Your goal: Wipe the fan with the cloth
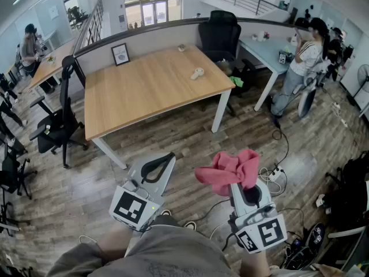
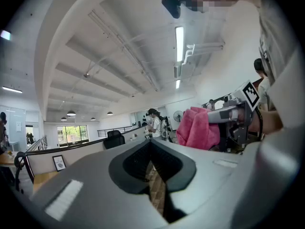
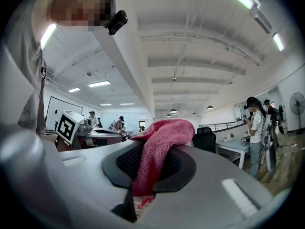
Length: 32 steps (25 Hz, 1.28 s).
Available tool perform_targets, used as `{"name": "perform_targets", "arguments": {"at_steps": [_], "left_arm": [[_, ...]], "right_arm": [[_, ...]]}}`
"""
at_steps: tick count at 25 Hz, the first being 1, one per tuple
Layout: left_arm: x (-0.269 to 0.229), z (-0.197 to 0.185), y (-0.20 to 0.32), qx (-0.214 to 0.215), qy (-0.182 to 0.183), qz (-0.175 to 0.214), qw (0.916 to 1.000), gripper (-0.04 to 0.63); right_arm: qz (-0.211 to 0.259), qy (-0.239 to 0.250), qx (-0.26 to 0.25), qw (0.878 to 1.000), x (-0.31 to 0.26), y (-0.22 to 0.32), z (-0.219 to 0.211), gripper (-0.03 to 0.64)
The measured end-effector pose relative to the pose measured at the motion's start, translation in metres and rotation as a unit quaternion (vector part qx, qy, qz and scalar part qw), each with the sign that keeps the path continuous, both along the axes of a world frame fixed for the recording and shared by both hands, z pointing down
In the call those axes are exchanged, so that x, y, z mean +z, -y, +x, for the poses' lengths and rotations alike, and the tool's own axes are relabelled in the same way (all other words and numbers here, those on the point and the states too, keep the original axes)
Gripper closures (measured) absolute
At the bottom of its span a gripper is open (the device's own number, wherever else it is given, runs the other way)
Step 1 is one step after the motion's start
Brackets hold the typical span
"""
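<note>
The right gripper (image 1: pixel 244 180) is clamped on the pink cloth (image 1: pixel 228 169) and the left gripper (image 1: pixel 167 159) is closed empty, so a firm grip matters while carrying the cloth to the fan (image 3: pixel 298 102) far right.

No words, brands or numbers legible, just coded square markers on the left gripper (image 1: pixel 166 158) and right gripper (image 1: pixel 245 180) cubes, framed print (image 1: pixel 120 54) too small to read.

Cut off by the head view's right edge: pale standing fan (image 1: pixel 364 74). Hidden between the right tool's (image 3: pixel 151 156) clamped jaws: lower fold of pink woven cloth (image 3: pixel 162 128). Too small to identify: pale lump (image 1: pixel 197 73) on light wooden worktop (image 1: pixel 144 91).
</note>
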State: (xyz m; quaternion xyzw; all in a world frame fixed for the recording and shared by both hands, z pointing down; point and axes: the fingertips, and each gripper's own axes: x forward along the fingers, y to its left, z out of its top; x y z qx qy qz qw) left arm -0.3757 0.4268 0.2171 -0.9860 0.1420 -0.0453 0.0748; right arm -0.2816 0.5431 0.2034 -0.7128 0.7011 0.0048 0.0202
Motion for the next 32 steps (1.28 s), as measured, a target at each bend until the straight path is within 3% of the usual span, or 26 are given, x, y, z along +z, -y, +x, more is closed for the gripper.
{"name": "perform_targets", "arguments": {"at_steps": [18, 22, 23, 25, 32], "left_arm": [[0.013, 0.016, -0.005, -0.001, 0.005, -0.013, 0.9999, 0.594], [0.013, 0.019, 0.001, -0.026, -0.007, -0.013, 0.9996, 0.592], [0.014, 0.019, 0.004, -0.032, -0.009, -0.012, 0.9994, 0.553], [0.016, 0.019, 0.009, -0.033, -0.007, -0.001, 0.9994, 0.394], [0.026, 0.029, 0.025, -0.036, 0.001, 0.000, 0.9994, 0.365]], "right_arm": [[-0.013, 0.005, 0.000, 1.000, 0.015, -0.002, 0.019, 0.560], [-0.015, 0.004, 0.004, 1.000, 0.019, -0.005, 0.026, 0.561], [-0.015, 0.005, 0.004, 1.000, 0.021, -0.005, 0.028, 0.561], [-0.018, 0.002, 0.005, 1.000, 0.024, -0.005, 0.030, 0.561], [-0.026, -0.001, 0.004, 1.000, 0.030, 0.006, 0.040, 0.561]]}}
